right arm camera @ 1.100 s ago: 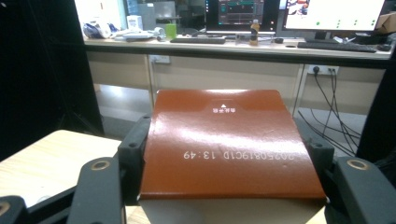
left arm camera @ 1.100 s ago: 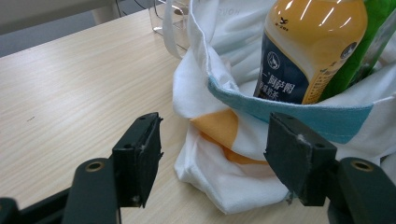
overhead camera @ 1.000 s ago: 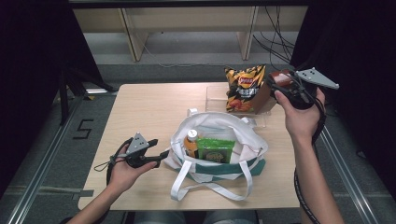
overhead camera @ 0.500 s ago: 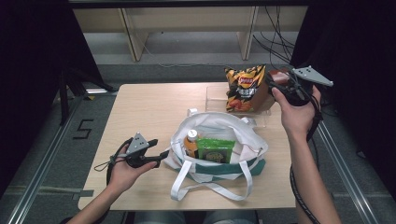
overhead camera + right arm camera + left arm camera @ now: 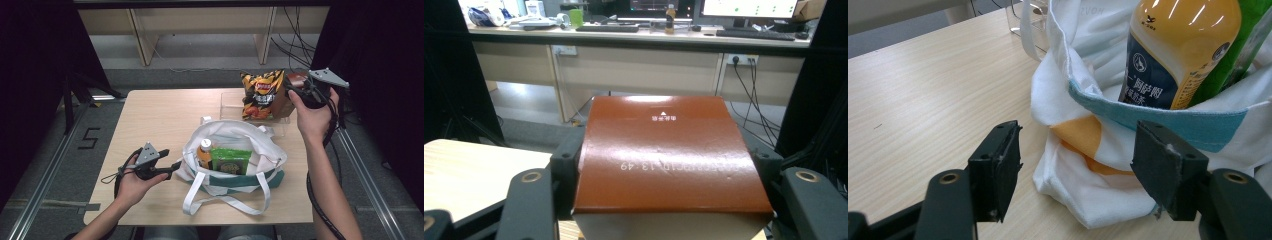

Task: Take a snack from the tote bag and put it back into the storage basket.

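Right tongs (image 5: 664, 175), clamped on brown box (image 5: 669, 150) printed "13·49", shifted left slightly; left tongs (image 5: 1078, 170) released beside tote bag (image 5: 1083, 150).

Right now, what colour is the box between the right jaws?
Reddish-brown box with small white print, clearest in the right gripper view.

Left hand (image 5: 131, 182) rests low by the table's near left edge, its left gripper (image 5: 1075, 167) level, jaws apart around white cloth. Right forearm rises at the far right edge; right gripper (image 5: 669, 175) jaws clamp a brown box.
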